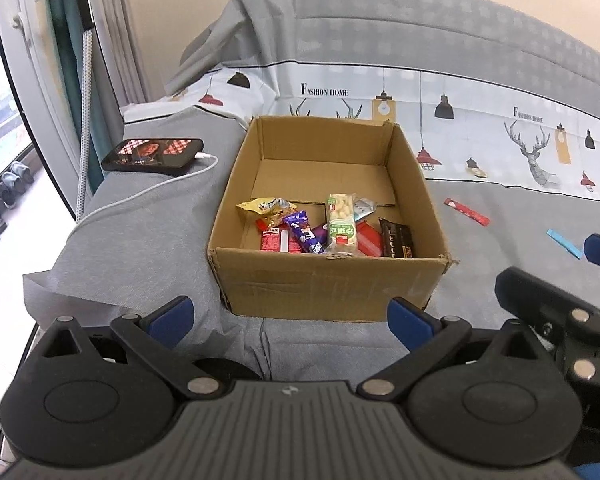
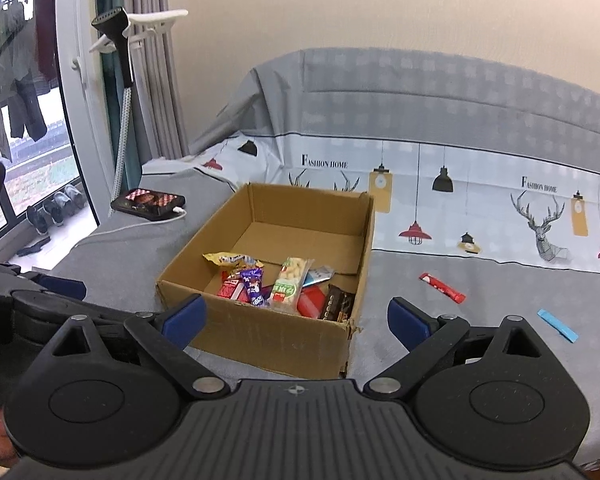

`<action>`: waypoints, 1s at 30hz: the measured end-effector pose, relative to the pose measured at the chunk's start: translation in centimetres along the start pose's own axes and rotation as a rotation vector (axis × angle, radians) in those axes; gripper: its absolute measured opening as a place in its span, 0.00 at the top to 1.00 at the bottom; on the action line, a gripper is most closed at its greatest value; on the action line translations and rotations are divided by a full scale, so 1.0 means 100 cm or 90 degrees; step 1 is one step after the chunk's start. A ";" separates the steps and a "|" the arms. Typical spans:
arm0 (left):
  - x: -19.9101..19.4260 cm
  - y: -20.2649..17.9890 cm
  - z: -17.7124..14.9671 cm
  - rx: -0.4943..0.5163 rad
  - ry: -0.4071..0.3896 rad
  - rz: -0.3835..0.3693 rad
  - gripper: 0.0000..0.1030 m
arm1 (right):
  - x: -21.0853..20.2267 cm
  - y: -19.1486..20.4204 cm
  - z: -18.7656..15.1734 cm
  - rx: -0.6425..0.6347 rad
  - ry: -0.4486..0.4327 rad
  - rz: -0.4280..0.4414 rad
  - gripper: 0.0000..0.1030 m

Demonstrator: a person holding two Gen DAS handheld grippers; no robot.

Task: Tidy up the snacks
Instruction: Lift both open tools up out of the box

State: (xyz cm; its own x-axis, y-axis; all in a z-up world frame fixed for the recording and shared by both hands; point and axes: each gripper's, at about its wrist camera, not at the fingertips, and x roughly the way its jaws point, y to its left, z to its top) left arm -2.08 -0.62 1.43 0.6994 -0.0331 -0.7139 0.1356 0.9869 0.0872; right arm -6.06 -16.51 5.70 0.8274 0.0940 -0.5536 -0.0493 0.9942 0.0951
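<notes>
An open cardboard box [image 1: 328,284] [image 2: 276,340] stands on the grey bed cover and holds several snack packets: a green-labelled peanut bar [image 1: 341,226] [image 2: 291,282], a purple bar [image 1: 304,232], a yellow packet [image 1: 262,208] and a dark brown packet [image 1: 396,238] among them. A red stick packet [image 1: 466,212] [image 2: 442,288] and a blue stick packet [image 1: 565,243] [image 2: 558,325] lie loose on the cover to the box's right. My left gripper [image 1: 290,320] hangs open just in front of the box, nothing between its fingers. My right gripper [image 2: 296,318] is open too, empty, near the box's front right corner.
A black phone [image 1: 154,154] [image 2: 148,202] on a white charging cable lies left of the box. The bed's left edge drops to the floor by a window, with shoes [image 2: 54,208] below. A patterned sheet and grey headboard rise behind.
</notes>
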 end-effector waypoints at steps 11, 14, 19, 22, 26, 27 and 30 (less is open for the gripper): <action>-0.020 -0.004 -0.007 0.003 -0.021 0.007 0.00 | -0.018 0.001 -0.002 -0.004 -0.026 0.001 0.04; -0.021 -0.004 -0.007 0.004 -0.023 0.008 0.00 | -0.019 0.001 -0.002 -0.005 -0.027 0.001 0.04; -0.019 -0.004 -0.006 0.006 -0.020 0.007 0.00 | -0.019 0.001 -0.002 -0.006 -0.027 0.000 0.04; -0.017 -0.004 -0.006 0.009 -0.016 0.008 0.00 | -0.017 0.000 -0.002 -0.004 -0.025 0.001 0.04; -0.015 -0.007 -0.005 0.015 -0.012 0.011 0.00 | -0.014 -0.001 -0.003 0.001 -0.022 0.003 0.04; -0.015 -0.009 -0.005 0.016 -0.011 0.013 0.00 | -0.014 -0.002 -0.004 0.003 -0.021 0.003 0.04; -0.012 -0.013 -0.002 0.020 -0.007 0.013 0.00 | -0.010 -0.005 -0.004 0.011 -0.017 0.003 0.04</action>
State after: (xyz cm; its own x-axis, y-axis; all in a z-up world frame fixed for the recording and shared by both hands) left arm -3.23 -1.79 2.05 0.7104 -0.0142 -0.7037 0.1424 0.9820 0.1239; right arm -7.10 -17.07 5.82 0.8420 0.0968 -0.5308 -0.0435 0.9928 0.1120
